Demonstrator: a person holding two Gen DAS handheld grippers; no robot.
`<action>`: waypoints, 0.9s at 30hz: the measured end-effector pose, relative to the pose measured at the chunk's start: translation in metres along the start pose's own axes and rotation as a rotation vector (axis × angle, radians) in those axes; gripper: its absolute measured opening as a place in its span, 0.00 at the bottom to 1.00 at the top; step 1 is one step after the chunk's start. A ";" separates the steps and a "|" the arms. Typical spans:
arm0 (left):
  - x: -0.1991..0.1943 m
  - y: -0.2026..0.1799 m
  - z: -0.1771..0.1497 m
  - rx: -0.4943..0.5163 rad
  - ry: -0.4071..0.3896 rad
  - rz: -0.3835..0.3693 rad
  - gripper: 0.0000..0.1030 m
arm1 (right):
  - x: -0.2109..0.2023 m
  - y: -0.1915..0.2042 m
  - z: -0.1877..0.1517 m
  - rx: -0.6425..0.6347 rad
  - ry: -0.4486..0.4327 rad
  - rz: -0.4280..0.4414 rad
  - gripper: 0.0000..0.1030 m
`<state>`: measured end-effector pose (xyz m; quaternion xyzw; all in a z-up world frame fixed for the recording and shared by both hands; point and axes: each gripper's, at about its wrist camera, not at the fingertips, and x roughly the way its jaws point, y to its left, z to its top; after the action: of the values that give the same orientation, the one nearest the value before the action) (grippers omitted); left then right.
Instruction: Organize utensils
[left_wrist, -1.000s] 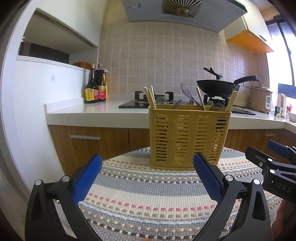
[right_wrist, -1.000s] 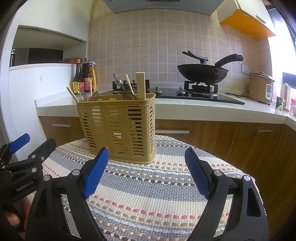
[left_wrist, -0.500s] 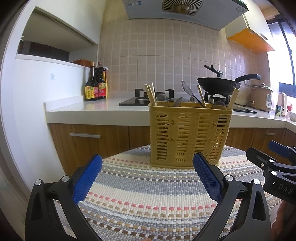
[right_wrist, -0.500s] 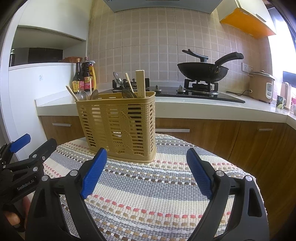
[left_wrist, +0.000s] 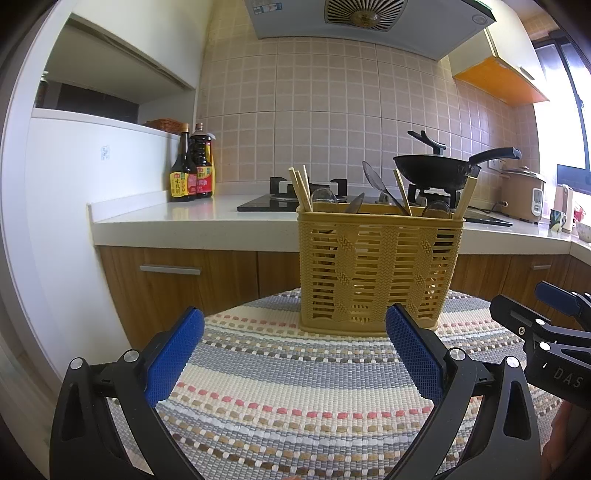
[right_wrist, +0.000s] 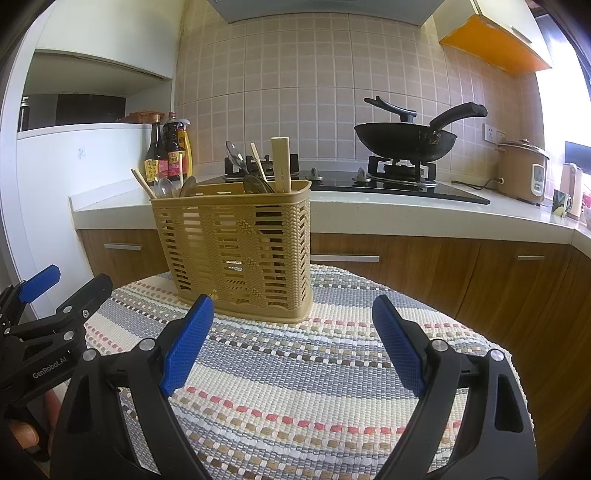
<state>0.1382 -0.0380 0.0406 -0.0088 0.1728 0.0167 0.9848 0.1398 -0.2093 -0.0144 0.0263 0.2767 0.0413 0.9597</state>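
Ahead of me runs the white kitchen counter (left_wrist: 155, 218) with wood-fronted cabinets (right_wrist: 424, 273) under it and a tiled wall behind. On the counter sits a black gas hob (right_wrist: 391, 186), and a black wok (right_wrist: 404, 140) rests on its right burner. Far right on the counter stands a beige rice cooker (left_wrist: 524, 194); at the left end stand dark sauce bottles (left_wrist: 192, 168) against the white partition.

In front of the counter is the round table under a striped woven cloth (left_wrist: 303, 384). On the far part of that cloth stands the tan slatted utensil basket (left_wrist: 376, 269), upright, and it already holds the utensils: wooden chopsticks (left_wrist: 301, 186) at its left end, a flat wooden spatula handle (right_wrist: 281, 164) at its right end, and metal spoons (left_wrist: 380, 188) with their bowls up between them. Which compartment each sits in I cannot tell.

My left tongs (left_wrist: 295, 330) hover over the near cloth, blue pads spread wide with nothing between them, the basket just beyond the tips. My right tongs (right_wrist: 293, 321) are likewise spread wide and empty, pointed at the cloth to the right of the basket's near corner. Neither touches the basket. Each pair shows at the edge of the other's view, side by side.
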 end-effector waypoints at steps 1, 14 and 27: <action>0.000 0.000 0.000 0.000 0.000 0.000 0.93 | 0.000 0.000 0.000 0.000 0.001 0.000 0.81; 0.000 0.000 0.000 -0.002 0.004 0.001 0.93 | 0.001 -0.001 0.000 0.008 -0.001 -0.005 0.84; 0.001 0.000 0.000 -0.002 0.005 0.001 0.93 | 0.003 -0.004 0.000 0.026 0.012 -0.006 0.86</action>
<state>0.1388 -0.0380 0.0406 -0.0096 0.1753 0.0174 0.9843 0.1426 -0.2130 -0.0159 0.0378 0.2831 0.0350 0.9577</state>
